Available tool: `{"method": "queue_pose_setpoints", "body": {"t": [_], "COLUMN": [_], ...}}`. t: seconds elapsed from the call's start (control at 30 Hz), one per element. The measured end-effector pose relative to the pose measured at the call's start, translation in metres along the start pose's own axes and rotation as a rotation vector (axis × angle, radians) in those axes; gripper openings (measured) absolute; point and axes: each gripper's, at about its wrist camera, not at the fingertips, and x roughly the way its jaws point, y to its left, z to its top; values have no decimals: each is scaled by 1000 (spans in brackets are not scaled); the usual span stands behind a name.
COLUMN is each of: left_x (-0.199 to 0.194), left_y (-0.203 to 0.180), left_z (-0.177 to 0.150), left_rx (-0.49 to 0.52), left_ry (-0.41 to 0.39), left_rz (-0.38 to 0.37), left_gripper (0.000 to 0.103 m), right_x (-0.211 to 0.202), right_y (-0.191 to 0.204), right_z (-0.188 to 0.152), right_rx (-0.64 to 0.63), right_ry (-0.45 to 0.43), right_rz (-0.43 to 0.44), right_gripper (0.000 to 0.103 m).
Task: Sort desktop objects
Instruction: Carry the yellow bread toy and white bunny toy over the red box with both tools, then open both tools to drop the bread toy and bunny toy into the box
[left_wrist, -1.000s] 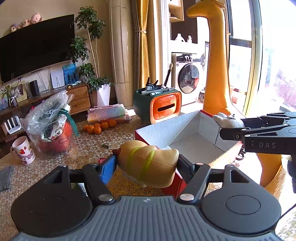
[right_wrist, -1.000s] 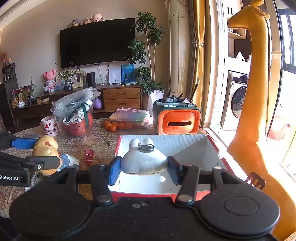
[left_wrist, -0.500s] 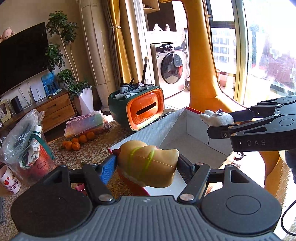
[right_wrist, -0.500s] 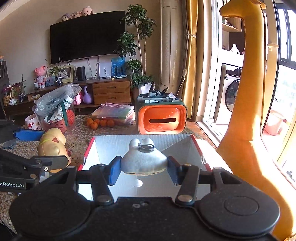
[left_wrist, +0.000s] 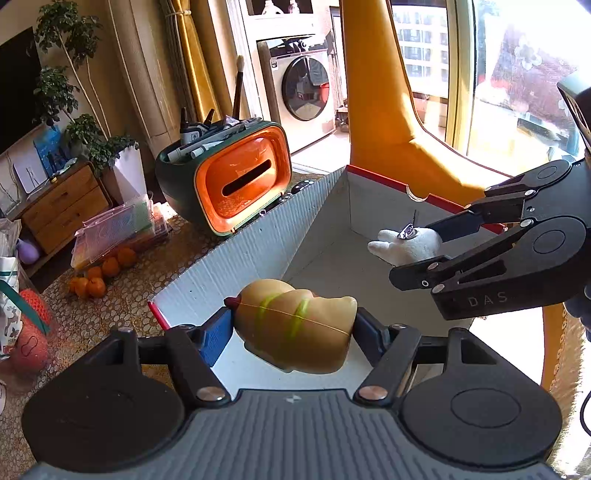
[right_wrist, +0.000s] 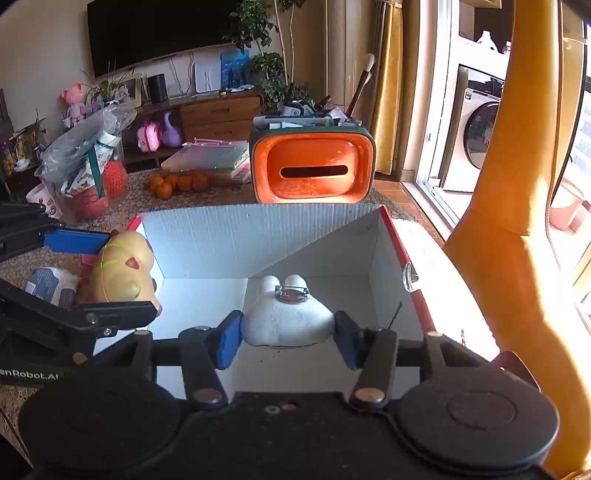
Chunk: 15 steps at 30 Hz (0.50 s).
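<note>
White-lined cardboard box (right_wrist: 258, 236) lies under both loads, left gripper (left_wrist: 293, 328) clamping the yellow toy (left_wrist: 295, 328), right gripper (right_wrist: 287, 338) the white plush (right_wrist: 286, 321); next, I judge, lower and part the jaws

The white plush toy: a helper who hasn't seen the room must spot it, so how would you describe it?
Find the big open cardboard box with red edges, in front of the orange-faced organizer. Over its inside, the right gripper holds the white plush toy between blue pads. It is white with two small ears and a metal clip on top, unlike the yellow toy with green stripes in the left gripper.
</note>
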Motion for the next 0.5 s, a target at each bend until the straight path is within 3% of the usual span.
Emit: {"method": "queue_pose_setpoints", "body": {"t": [0.5], "left_x": [67], "left_y": [-2], "left_z": [4], "left_rx": [57], "left_ry": [205], "left_rz": [-38], "left_gripper": [70], "right_x": [61], "right_y": [-9], "right_z": [4], "right_rx": [-193], "right_ry": [210], "right_rz": [12], "right_gripper": [52]}}
